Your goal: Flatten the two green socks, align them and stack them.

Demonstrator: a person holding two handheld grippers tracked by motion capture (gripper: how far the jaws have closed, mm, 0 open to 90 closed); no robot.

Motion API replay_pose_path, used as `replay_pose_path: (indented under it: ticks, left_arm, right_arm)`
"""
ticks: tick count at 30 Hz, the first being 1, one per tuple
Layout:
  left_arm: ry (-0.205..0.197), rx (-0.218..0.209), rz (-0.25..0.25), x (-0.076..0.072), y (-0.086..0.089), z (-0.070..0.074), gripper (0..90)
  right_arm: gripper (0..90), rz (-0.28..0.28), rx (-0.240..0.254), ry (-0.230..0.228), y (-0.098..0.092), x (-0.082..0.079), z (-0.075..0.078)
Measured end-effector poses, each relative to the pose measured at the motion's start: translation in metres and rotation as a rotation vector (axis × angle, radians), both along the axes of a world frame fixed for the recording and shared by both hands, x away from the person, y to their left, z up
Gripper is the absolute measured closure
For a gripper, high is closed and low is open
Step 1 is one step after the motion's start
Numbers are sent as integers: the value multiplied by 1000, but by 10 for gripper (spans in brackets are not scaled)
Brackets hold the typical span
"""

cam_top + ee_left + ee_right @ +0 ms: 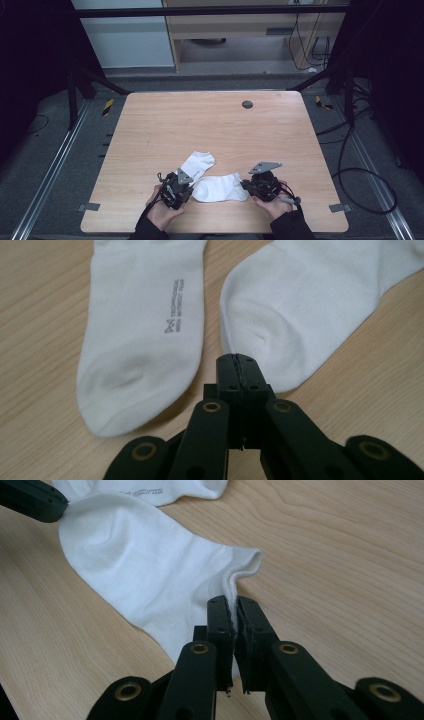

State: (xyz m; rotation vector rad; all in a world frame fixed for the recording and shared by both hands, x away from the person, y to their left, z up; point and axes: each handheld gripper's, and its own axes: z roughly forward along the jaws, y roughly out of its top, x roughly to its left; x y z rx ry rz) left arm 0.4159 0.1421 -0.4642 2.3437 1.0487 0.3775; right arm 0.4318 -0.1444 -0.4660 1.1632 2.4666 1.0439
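Table [210,120]: two white socks near its front edge, the near sock [222,187] lying flat crosswise between the two grippers, the far sock [197,162] angling away just beyond it, printed side up, the two close together at the left end. Left gripper [192,186] has its jaws clamped on the toe-end edge of the near sock [300,305], with the far sock [142,330] lying just beside, untouched. Right gripper [246,185] has its jaws pinched narrow on the cuff edge of the near sock [150,575], fabric visible between the pads.

We see the table [210,125] evenly lit while its surroundings sink into darkness. Close to our jaws, soft shadows edge the white sock [145,575]; the nearest links blur slightly.
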Motion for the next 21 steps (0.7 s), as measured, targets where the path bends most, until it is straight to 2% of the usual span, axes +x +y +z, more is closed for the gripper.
replay_pose_path:
  ticks: [8,21]
  left_arm:
    - [11,21,9,2,6,-8,896]
    - [33,30,13,1,10,-12,895]
  right_arm:
    - [833,-6,1,2,6,3,-10]
    - [851,1,-5,2,13,6,-15]
